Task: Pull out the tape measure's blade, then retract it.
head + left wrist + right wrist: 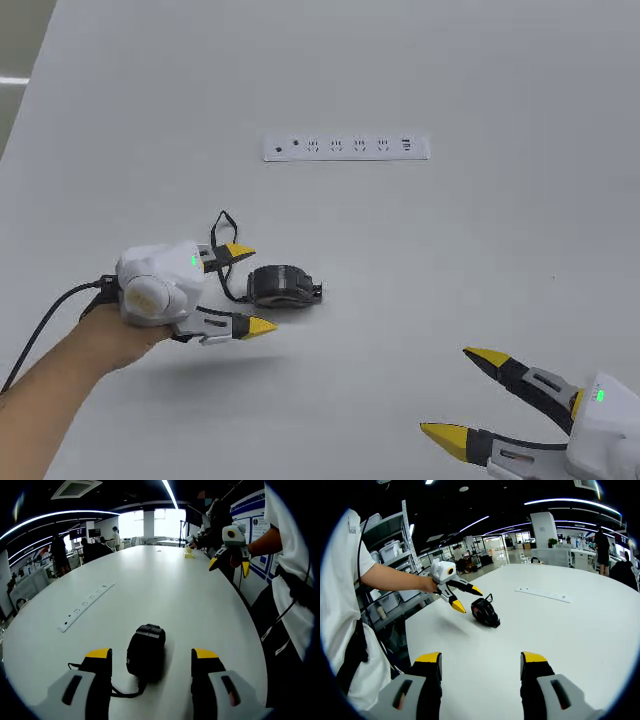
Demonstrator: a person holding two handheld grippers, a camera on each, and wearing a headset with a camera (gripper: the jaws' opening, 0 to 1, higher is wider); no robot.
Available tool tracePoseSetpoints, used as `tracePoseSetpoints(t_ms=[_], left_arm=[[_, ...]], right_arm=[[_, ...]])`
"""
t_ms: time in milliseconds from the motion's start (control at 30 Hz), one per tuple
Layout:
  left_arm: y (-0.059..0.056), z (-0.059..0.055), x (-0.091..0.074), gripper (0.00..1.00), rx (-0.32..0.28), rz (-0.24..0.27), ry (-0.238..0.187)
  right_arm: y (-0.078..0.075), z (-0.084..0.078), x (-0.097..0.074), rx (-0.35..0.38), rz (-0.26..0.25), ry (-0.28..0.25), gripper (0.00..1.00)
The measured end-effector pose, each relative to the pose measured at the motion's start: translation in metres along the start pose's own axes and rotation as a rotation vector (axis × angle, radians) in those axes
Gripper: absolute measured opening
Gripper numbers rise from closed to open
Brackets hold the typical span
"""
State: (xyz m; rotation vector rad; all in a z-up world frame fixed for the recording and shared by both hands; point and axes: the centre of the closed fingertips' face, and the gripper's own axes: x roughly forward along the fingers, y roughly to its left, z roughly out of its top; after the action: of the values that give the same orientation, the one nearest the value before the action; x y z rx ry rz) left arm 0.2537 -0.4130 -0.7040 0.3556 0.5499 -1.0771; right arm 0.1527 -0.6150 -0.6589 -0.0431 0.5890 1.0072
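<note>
Right claw [447, 390] sits lowest in the head view, its two yellow-tipped jaws spread wide with nothing between them, hanging above bare white table [480, 250]. In its own view the same jaws stand well apart over the table top.

Well off to that claw's left, the left claw [261, 287] is held by a hand [110, 335], and it too is wide open and grips nothing. A black tape measure [283, 286] lies on the table just ahead of this claw, in line with the gap between the two jaws and close to their tips; no jaw touches it. The left gripper view shows the case [146, 650] centred between the yellow tips, with free table on either side of it. A short tab [318, 292] sticks out at the end of the case that faces away from the claw.

From the case's near end a thin black strap [222, 225] loops back past the claw's upper jaw. A dark cable [40, 325] runs from the rear of the left claw along the person's forearm.

Farther ahead of both claws, well apart from the tape measure, a white power strip [346, 147] lies flat on the table.
</note>
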Motion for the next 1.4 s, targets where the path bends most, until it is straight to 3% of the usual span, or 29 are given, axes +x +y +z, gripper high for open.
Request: tracePoseSetpoints(t_ms=[367,967,1400], left_arm=[[0.009,-0.004,0.005,0.55,-0.002,0.005,0.005],[0.007,-0.014,0.019,0.39,-0.008,-0.047,0.038],[0.009,-0.014,0.023,0.33,-0.015,-0.056,0.031]], right_arm=[[-0.001,0.0,0.001,0.005,-0.002,0.005,0.64],[-0.005,-0.001,0.002,0.022,-0.008,0.008,0.63],[-0.005,-0.001,0.005,0.027,-0.002,0.013,0.62]])
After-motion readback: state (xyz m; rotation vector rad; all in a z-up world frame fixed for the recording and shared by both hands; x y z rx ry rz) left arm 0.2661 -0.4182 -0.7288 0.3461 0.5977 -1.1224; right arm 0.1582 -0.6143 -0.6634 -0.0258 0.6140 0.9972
